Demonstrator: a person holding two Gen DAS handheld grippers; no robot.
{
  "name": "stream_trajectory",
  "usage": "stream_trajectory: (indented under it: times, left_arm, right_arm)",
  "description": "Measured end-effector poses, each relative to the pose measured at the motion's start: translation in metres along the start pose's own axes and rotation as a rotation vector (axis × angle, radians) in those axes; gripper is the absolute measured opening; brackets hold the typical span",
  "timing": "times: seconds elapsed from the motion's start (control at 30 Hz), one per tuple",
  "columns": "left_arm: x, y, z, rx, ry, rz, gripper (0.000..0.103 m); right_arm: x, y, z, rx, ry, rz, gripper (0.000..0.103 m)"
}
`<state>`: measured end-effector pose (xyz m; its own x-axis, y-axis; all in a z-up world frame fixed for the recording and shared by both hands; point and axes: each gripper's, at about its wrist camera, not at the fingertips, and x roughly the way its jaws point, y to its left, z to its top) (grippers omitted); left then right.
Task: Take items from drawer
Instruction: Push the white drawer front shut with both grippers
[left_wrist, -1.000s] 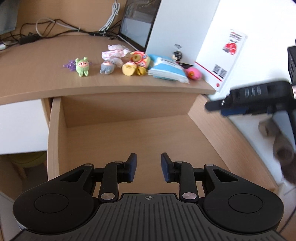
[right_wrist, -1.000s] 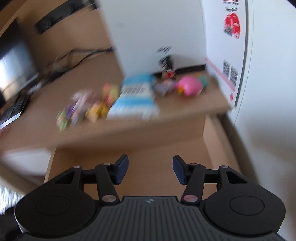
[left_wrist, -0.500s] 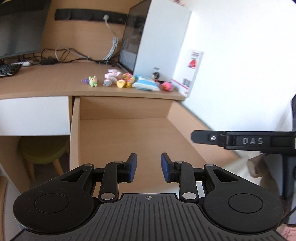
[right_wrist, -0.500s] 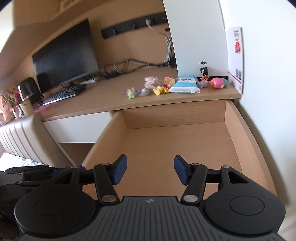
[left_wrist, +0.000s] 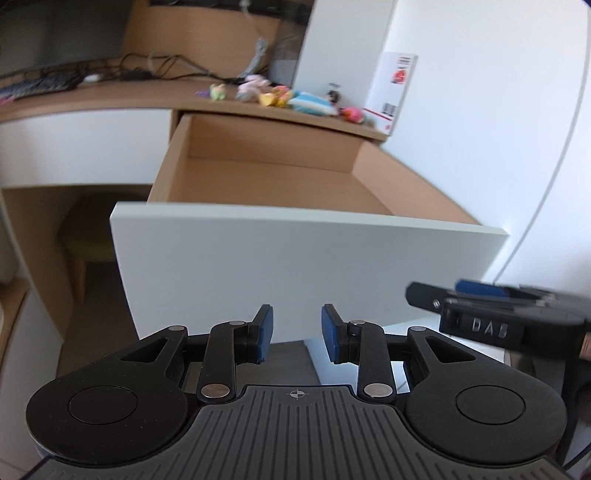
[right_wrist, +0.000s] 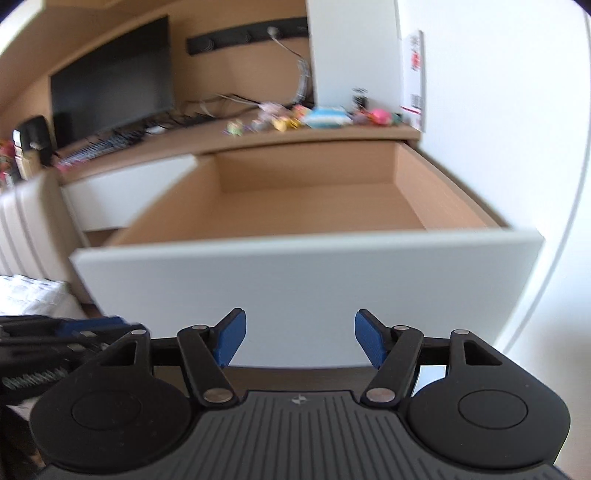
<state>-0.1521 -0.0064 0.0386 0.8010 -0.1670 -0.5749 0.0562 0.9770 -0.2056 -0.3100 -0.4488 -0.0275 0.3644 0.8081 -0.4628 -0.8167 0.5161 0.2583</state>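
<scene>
The wooden drawer (left_wrist: 266, 184) (right_wrist: 314, 206) stands pulled out with its white front panel (left_wrist: 295, 258) (right_wrist: 303, 288) facing me, and nothing shows inside it. Several small toys (left_wrist: 273, 96) (right_wrist: 280, 120) and a blue-white packet (left_wrist: 310, 104) (right_wrist: 327, 118) lie in a row on the desk top behind it. My left gripper (left_wrist: 297, 332) hangs in front of the panel, open, nothing between its blue pads. My right gripper (right_wrist: 299, 338) is also before the panel, its jaws opening wider, nothing between them. It shows at the right edge of the left wrist view (left_wrist: 491, 317).
A dark monitor (right_wrist: 110, 99) and a keyboard (right_wrist: 99, 146) stand on the desk at left, with cables behind. A white box (left_wrist: 343, 48) and a white card with red print (left_wrist: 393, 92) stand at the desk's right end against the white wall (left_wrist: 480, 129). A chair (right_wrist: 22, 229) is at left.
Both grippers have pulled back and sunk from over the drawer to in front of its white panel. The right gripper's jaws have spread wider. The left jaws kept the same gap.
</scene>
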Motion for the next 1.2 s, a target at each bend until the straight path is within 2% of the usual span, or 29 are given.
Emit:
stream_trajectory:
  times: [0.17,0.3,0.43,0.67,0.83,0.9,0.97,1.2]
  left_arm:
    - [0.008,0.002,-0.003,-0.004,-0.033,0.045,0.032]
    - [0.018,0.005,-0.002,-0.020,-0.034,0.050,0.032]
    - [0.027,0.005,-0.002,-0.026,-0.034,0.049,0.032]
    - [0.035,0.001,0.003,-0.003,-0.051,0.055,0.032]
    - [0.035,0.002,0.006,0.020,-0.089,0.085,0.032]
    - [0.036,0.005,0.008,0.023,-0.100,0.100,0.031]
    - [0.039,0.008,0.009,0.010,-0.088,0.094,0.031]
    - [0.049,0.012,0.016,-0.001,-0.083,0.103,0.031]
  right_arm:
    - [0.016,-0.008,-0.013,-0.001,-0.035,-0.076,0.070]
    - [0.021,-0.013,-0.013,-0.005,-0.086,-0.132,0.077]
    - [0.024,-0.016,-0.012,-0.029,-0.134,-0.174,0.078]
    - [0.032,-0.016,-0.011,-0.067,-0.187,-0.200,0.081]
    - [0.043,-0.019,-0.014,-0.054,-0.174,-0.197,0.082]
    - [0.049,-0.020,-0.017,-0.046,-0.168,-0.196,0.088]
    - [0.051,-0.020,-0.019,-0.041,-0.177,-0.194,0.091]
    - [0.058,-0.019,-0.016,-0.044,-0.186,-0.198,0.092]
